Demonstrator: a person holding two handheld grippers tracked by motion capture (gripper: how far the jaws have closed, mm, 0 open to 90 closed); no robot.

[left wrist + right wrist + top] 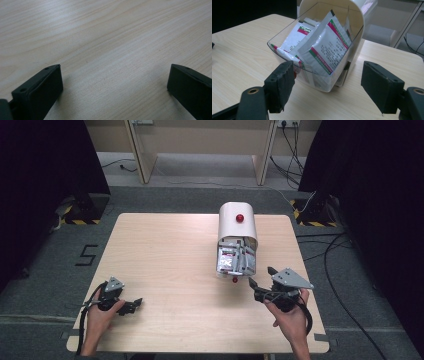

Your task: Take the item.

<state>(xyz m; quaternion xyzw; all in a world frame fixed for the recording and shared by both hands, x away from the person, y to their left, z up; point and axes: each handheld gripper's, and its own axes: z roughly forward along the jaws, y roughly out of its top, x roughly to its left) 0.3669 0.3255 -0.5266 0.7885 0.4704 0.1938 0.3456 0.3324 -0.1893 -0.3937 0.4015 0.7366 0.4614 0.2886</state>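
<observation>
A cream container (237, 225) with an arched top and a red knob (240, 218) stands right of the table's middle. Its clear tilt-out drawer (284, 35) hangs open toward me, holding several white sachets (324, 47) with red and green stripes. A second red knob (234, 280) sits on the drawer's front. My right gripper (261, 276) is open just in front of the drawer, touching nothing; in the right gripper view its jaws (328, 75) frame the drawer's lower front. My left gripper (134, 305) rests open at the front left, with bare wood between its jaws (115, 72).
The wooden table (165, 255) has bare surface to the left of and in front of the container. Beyond it are grey carpet, wooden trestle legs (142, 155) and floor cables (330, 250). Black curtains flank both sides. A "5" mark (87, 255) lies on the floor at left.
</observation>
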